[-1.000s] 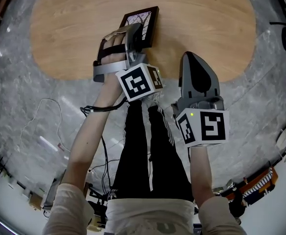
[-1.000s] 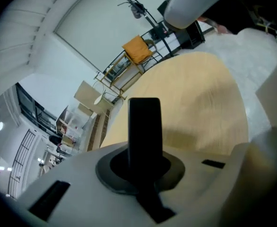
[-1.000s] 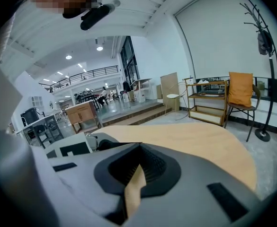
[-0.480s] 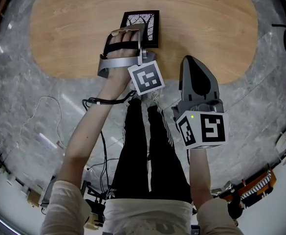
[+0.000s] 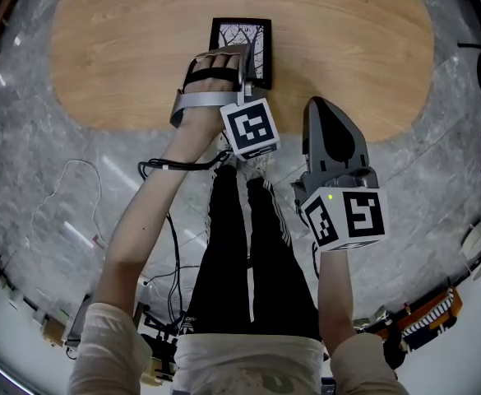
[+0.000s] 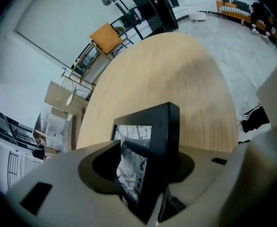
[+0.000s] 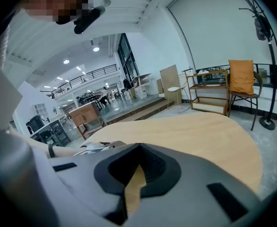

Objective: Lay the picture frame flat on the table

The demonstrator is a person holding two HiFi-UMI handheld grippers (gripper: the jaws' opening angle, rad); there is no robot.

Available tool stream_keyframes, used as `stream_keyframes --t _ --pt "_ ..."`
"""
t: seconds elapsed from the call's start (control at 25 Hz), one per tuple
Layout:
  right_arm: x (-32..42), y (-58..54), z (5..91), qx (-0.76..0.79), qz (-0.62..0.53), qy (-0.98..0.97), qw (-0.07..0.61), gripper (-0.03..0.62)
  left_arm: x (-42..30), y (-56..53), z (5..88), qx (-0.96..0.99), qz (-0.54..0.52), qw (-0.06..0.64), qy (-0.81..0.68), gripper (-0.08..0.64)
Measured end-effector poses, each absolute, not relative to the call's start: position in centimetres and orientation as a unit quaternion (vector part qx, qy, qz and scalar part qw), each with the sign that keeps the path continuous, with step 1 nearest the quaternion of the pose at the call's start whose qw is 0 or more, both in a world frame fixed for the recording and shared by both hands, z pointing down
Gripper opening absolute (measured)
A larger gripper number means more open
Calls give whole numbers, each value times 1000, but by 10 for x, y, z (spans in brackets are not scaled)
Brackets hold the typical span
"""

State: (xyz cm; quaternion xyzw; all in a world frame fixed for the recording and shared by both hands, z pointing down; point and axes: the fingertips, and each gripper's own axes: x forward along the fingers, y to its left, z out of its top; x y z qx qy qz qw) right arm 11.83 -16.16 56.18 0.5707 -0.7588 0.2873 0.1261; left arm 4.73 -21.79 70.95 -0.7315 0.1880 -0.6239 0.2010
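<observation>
A black picture frame [image 5: 255,46] with a tree print lies flat on the oval wooden table [image 5: 117,48] in the head view. My left gripper [image 5: 242,62] reaches over its near left part. In the left gripper view the frame's near edge [image 6: 159,145] stands between the jaws of the left gripper [image 6: 143,176], which are opening; a gap shows on the left side, so the pads do not press it. My right gripper [image 5: 322,113] hovers at the table's near edge, right of the frame, shut and empty [image 7: 134,176].
Grey marble floor [image 5: 437,163] surrounds the table, and the person's legs stand below its near edge. A chair with an orange cushion [image 7: 241,77], a shelf rack [image 7: 209,91] and a coat stand are beyond the table's far end.
The frame has gone from tilted under my left gripper to flat and square on the table. The left gripper turned with it and shifted slightly right. The right gripper stayed put.
</observation>
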Motion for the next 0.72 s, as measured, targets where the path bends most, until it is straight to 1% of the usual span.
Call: stream_keyframes --t 0.24,0.44,0.56,0.72 --pt "115 -158 563 562 298 -762 123 6 47 -211 708 -751 -624 149 160 232" --pt "115 -156 568 559 307 -760 123 6 49 -201 715 -754 -628 139 135 279" --pt "112 -155 569 555 309 -762 123 6 49 -198 715 -757 -626 131 133 281" --pt "109 -156 571 550 313 -764 123 6 50 -194 714 -764 -625 109 121 301"
